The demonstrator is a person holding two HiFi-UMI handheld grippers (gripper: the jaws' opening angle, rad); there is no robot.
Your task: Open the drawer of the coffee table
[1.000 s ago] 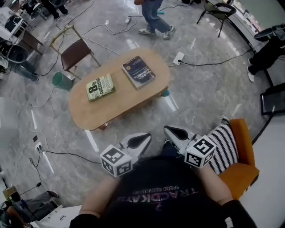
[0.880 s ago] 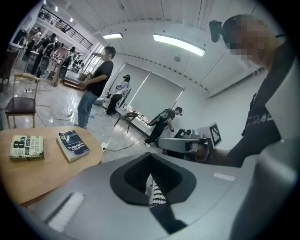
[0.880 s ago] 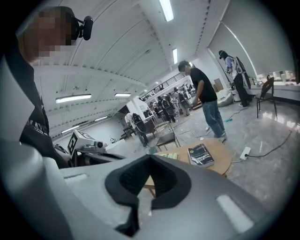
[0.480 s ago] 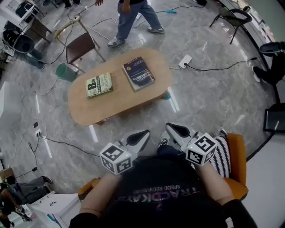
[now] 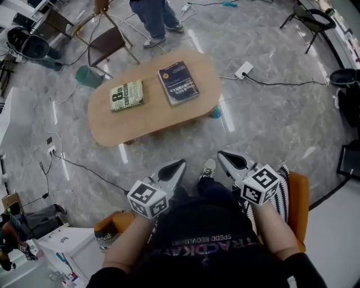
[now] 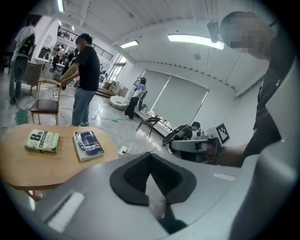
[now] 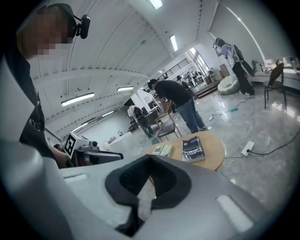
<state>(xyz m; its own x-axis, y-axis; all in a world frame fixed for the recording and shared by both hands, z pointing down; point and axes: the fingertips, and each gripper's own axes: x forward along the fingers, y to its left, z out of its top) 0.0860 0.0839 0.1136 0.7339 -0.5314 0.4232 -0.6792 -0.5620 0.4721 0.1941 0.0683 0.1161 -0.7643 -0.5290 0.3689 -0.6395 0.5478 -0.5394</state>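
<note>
An oval wooden coffee table (image 5: 149,121) stands on the marble floor ahead of me; no drawer shows from above. On it lie a green book (image 5: 126,95) and a dark blue book (image 5: 178,82). My left gripper (image 5: 179,165) is held low near my body, well short of the table, jaws shut with nothing between them. My right gripper (image 5: 224,157) sits beside it, also shut and empty. The table (image 6: 28,161) and both books show in the left gripper view, and the table (image 7: 213,154) again in the right gripper view.
A person (image 5: 151,17) stands at the table's far side by a brown chair (image 5: 109,44). A green bin (image 5: 89,76), cables and a power strip (image 5: 243,70) lie on the floor. An orange armchair (image 5: 295,208) with a striped cushion is behind me.
The view has drawn back and the table sits a little farther up the picture. Both grippers have shifted slightly lower and stayed shut. The standing person moved left behind the table.
</note>
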